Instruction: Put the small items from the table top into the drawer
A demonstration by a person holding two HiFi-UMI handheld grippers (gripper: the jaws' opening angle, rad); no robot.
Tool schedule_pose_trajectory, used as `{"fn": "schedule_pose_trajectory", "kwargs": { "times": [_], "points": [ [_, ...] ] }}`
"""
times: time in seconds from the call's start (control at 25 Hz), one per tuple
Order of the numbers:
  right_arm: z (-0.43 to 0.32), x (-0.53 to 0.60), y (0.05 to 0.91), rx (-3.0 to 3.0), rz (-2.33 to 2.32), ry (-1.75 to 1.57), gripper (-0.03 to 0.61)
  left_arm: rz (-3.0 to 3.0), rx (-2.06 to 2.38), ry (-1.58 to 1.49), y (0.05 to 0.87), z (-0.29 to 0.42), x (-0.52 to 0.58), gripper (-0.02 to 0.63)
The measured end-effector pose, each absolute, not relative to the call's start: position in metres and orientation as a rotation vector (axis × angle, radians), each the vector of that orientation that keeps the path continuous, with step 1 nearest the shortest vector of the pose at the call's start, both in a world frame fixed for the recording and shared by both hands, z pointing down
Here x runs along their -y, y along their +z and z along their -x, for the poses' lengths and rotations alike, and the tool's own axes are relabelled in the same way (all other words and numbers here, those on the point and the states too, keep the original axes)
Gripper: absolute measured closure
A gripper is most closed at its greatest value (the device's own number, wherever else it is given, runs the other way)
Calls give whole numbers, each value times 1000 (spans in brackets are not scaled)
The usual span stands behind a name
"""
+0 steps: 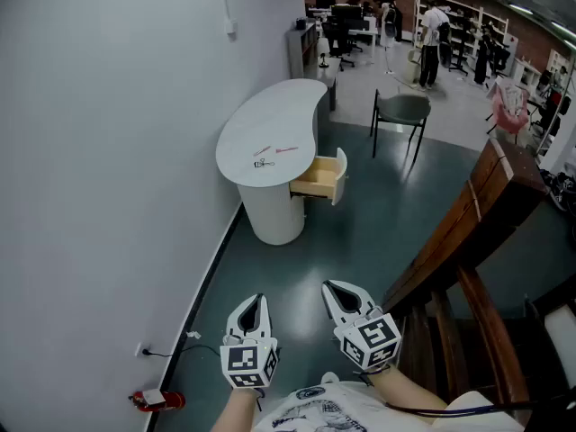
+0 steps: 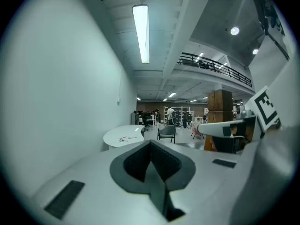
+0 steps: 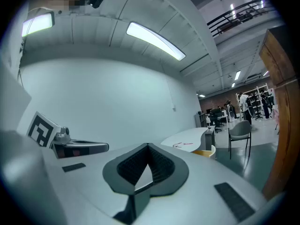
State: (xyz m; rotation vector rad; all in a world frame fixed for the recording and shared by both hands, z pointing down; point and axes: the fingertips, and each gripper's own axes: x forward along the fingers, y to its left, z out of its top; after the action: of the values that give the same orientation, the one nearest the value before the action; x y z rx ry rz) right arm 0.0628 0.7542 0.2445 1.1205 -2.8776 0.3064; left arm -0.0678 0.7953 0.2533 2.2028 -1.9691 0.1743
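Both tongs are pressed together with nothing between them. My left tongs (image 1: 256,302) and right tongs (image 1: 339,290) hang low in the head view, well apart from the work. The small items (image 1: 270,156) lie near the middle of the white rounded surface (image 1: 297,106) by the wall. The drawer (image 1: 320,179) under the surface's near side stands pulled open.

I count 2 thin reddish sticks and 1 dark piece just beside them, all too small to name from here. I judge all 3 to be light and stiff. They lie flat, so they should be hard to get under and easy to flick away on that smooth top. I would pinch each stick across its middle with the very tips, and take the dark piece by whatever part stands highest. Nothing there looks fragile to me.
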Motion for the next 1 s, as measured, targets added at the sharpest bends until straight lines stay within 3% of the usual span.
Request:
{"fn": "schedule_pose_trajectory", "kwargs": {
  "times": [1.0],
  "points": [
    [-103,-706,265,2894,-1075,417,557,-2180,1955,238,275,21,-754,594]
  ]
}}
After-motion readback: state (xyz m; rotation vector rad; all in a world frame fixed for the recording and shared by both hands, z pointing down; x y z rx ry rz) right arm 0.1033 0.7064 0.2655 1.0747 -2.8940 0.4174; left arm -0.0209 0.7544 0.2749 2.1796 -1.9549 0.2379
